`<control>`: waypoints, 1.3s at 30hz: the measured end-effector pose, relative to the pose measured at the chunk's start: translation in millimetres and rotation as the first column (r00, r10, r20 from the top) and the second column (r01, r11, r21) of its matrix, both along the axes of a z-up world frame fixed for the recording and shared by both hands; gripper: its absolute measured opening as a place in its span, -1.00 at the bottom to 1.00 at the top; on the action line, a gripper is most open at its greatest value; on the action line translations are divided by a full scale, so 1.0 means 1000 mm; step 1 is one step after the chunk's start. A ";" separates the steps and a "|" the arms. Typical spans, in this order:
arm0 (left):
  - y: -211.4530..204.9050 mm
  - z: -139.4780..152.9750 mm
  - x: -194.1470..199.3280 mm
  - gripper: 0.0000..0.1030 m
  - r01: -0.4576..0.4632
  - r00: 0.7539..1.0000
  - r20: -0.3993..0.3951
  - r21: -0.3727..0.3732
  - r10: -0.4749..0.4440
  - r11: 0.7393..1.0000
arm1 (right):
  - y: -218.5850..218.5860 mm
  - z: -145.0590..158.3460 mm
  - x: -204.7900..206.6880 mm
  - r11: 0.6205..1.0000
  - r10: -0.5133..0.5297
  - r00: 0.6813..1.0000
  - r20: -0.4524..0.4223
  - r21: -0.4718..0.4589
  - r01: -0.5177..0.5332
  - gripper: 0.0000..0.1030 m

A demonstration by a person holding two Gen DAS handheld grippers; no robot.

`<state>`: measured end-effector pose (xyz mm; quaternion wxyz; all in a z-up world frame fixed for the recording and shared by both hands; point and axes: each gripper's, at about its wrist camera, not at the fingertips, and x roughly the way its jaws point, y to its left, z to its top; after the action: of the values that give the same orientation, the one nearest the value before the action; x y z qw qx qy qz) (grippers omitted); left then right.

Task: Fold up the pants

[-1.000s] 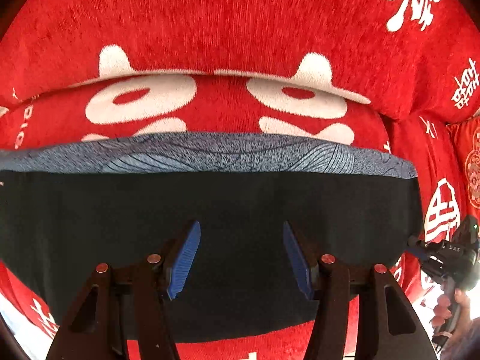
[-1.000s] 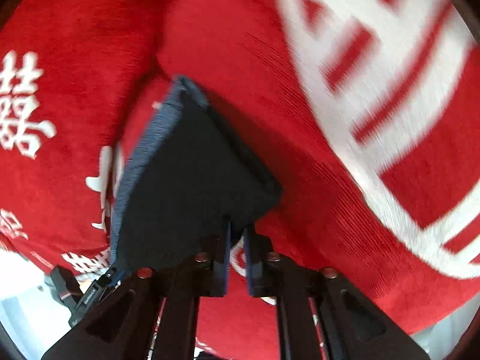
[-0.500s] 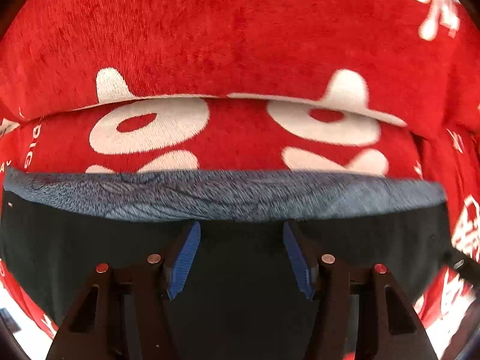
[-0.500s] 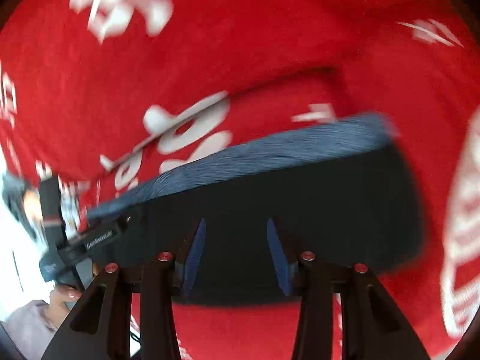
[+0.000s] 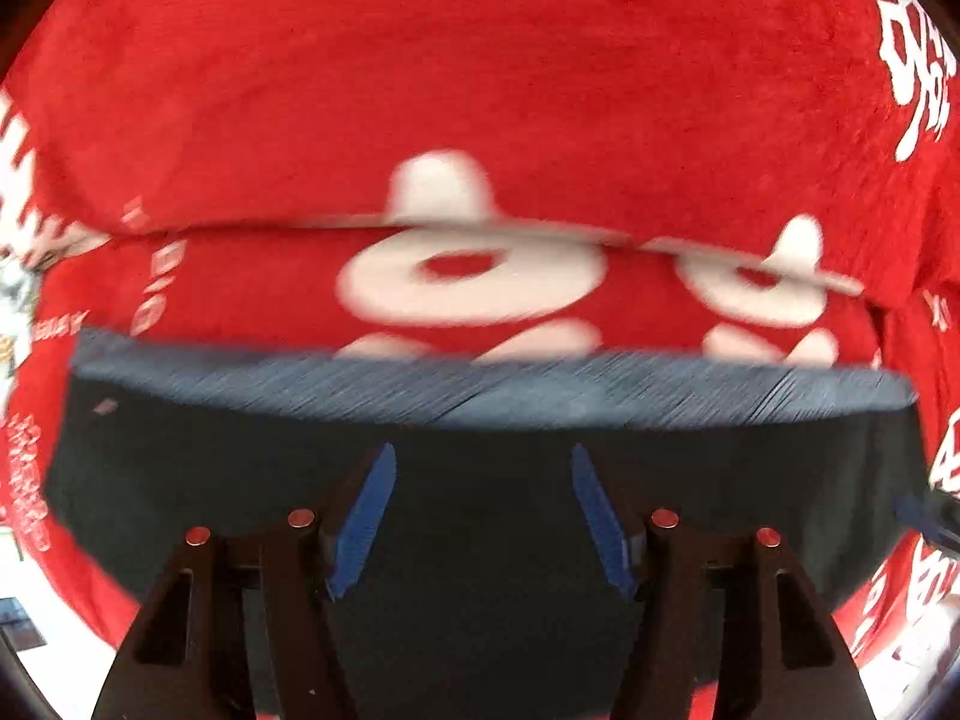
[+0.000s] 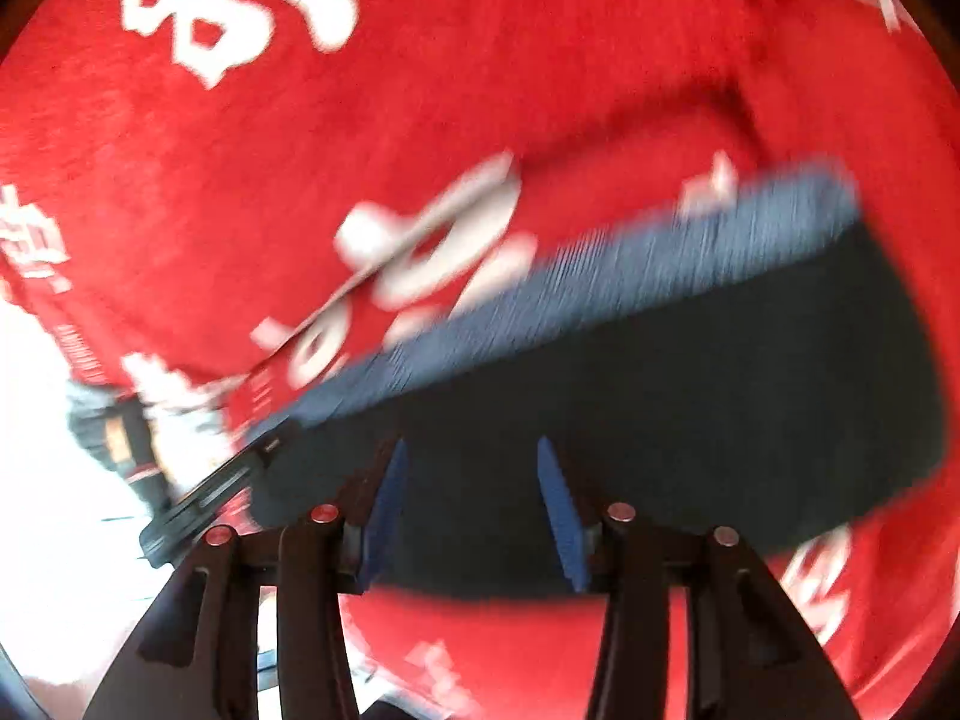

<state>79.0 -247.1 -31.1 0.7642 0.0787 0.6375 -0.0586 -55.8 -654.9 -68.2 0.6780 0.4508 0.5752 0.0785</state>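
Lying folded on the red cover (image 5: 480,90), pants (image 5: 480,516) under both spread tools.

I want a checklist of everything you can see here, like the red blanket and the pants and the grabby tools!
Surface: red cover with white characters, plush, draped over seat and backrest.
Job's things: dark pants, folded into a flat rectangle, blue-grey band along the far edge; the views are blurred, so details are unclear.
Clutter: nothing seen.
Grippers: left tool open, over the pants, holding nothing; right tool open, over the near edge of the pants, holding nothing.
Cables: nothing seen.
Surroundings: bright pale area beyond the cover's left edge, too blurred to identify.
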 end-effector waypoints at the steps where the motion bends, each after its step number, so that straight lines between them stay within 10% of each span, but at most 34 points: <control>1: 0.014 0.001 -0.008 0.22 -0.014 1.000 -0.005 0.012 0.014 1.000 | 0.012 -0.003 -0.013 0.999 0.006 1.000 -0.014 0.054 -0.006 -0.04; 8: 0.113 -0.017 -0.045 0.22 -0.169 0.982 -0.070 0.099 0.176 0.981 | 0.053 -0.050 -0.048 0.969 -0.150 0.982 -0.118 0.182 0.170 -0.10; 10: 0.108 -0.033 -0.053 0.22 -0.177 0.979 -0.080 0.109 0.186 0.978 | 0.050 -0.046 -0.046 0.974 -0.167 0.980 -0.110 0.134 0.181 -0.77; 13: 0.111 -0.034 -0.054 0.22 -0.194 0.976 -0.083 0.081 0.201 0.978 | 0.056 -0.042 -0.045 0.995 -0.085 0.986 -0.142 0.040 0.091 -0.77; 15: 0.113 -0.029 -0.057 0.22 -0.196 0.976 -0.083 0.074 0.202 0.978 | 0.055 -0.043 -0.050 0.998 -0.063 0.980 -0.188 -0.009 0.062 -0.61; 18: 0.125 -0.022 -0.058 0.22 -0.202 0.976 -0.081 0.031 0.204 0.979 | 0.044 -0.036 -0.059 0.995 -0.077 0.970 -0.229 -0.075 0.061 0.16; 26: 0.193 -0.005 -0.048 0.22 -0.196 0.979 -0.055 -0.042 0.194 0.980 | 0.121 0.027 0.014 0.957 0.239 0.971 -0.011 -0.166 -0.237 0.16; 33: 0.302 -0.001 -0.023 0.22 -0.205 0.979 -0.014 -0.055 0.204 0.977 | 0.301 0.053 0.132 0.816 0.563 0.819 0.113 -0.237 -0.528 0.16; 39: 0.393 -0.019 0.003 0.22 -0.216 0.976 0.000 -0.107 0.218 0.970 | 0.473 0.006 0.231 0.598 0.791 0.608 0.066 -0.292 -0.747 0.16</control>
<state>81.6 146.3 -49.9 0.7729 -0.0317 0.6337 -0.0080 175.3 -181.6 -62.4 0.6762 0.0644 0.6515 0.3377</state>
